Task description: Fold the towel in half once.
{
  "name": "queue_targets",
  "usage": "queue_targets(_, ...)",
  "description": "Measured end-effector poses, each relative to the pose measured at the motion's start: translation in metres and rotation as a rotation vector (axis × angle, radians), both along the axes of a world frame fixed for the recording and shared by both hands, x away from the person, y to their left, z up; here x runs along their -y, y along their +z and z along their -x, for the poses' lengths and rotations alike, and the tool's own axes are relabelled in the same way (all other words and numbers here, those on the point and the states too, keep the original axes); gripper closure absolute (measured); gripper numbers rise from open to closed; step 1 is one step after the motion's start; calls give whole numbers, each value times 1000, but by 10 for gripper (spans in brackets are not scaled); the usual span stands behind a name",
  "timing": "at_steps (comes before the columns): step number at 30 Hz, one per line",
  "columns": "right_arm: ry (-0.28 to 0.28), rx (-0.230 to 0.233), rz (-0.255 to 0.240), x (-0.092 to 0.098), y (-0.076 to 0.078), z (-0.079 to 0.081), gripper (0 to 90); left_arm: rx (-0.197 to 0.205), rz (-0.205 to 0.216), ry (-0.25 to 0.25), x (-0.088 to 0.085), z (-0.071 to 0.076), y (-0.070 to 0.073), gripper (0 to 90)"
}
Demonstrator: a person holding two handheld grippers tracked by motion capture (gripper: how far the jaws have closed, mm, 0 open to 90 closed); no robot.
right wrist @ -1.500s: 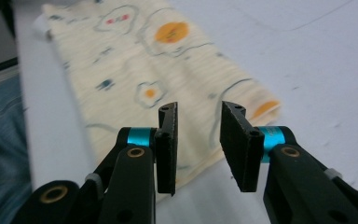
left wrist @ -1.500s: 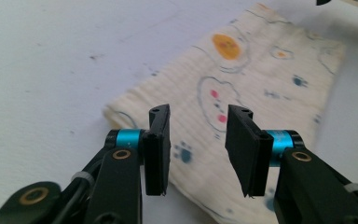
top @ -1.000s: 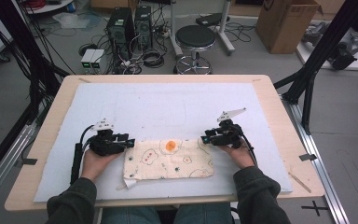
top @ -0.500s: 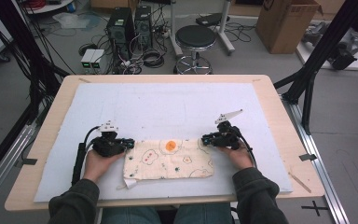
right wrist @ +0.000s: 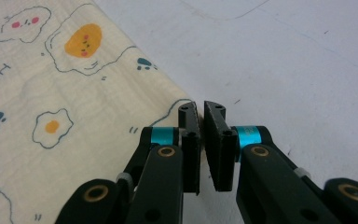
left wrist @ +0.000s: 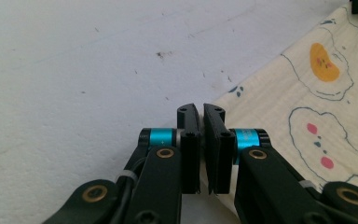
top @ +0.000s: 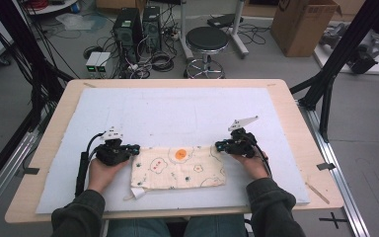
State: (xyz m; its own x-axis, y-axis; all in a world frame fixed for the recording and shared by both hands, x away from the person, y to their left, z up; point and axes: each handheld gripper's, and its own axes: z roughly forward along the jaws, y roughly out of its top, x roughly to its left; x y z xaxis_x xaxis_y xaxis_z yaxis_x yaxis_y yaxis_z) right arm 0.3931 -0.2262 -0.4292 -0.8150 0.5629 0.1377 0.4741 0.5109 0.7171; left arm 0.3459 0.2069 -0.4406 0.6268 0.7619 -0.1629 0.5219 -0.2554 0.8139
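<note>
- Left gripper point(left wrist: 201, 114): black jaws have just closed, pinching the cloth's point(top: 177, 168) far left corner.
- Right gripper point(right wrist: 201, 112): jaws likewise just closed, pinched on the far right corner.
- Cloth: cream, crinkled weave, printed with eggs and paw marks, a rectangle lying flat between both grippers.
- White mat point(top: 177, 113): matte, faintly speckled, covering the wooden table point(top: 296, 123).

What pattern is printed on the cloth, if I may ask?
Fried eggs and paw prints on cream cloth, clearest in the right gripper view.
</note>
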Motion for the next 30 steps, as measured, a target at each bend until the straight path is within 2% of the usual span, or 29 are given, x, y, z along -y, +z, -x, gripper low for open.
queue_targets(4,-13,23,1,0,1,0,854,12,3,17,0,0,1,852)
queue_targets(8,-19,3,24,0,-3,-2,855,3,-15,19,1,-1,-2,852)
queue_targets(10,-19,0,28,-1,-6,-3,855,-9,-37,16,2,-2,-5,852)
queue_targets(12,-21,1,24,-1,-7,-4,855,-14,-33,20,3,-3,-8,852)
queue_targets(14,-26,-5,17,0,-8,-4,855,-11,-30,21,2,-3,-8,850)
queue_targets(16,-20,-2,13,0,-8,-3,847,-2,-44,18,3,-2,-7,831)
queue_targets(18,-24,-1,1,-1,-8,-3,794,15,-46,15,4,-1,-5,794)
queue_targets(20,-21,-1,-26,0,-6,-2,745,20,-34,13,2,-1,-4,747)
queue_targets(26,-20,17,-64,0,-1,1,662,33,13,4,-1,1,1,645)
queue_targets(30,-23,27,-92,0,1,2,606,43,26,-19,-1,2,5,605)
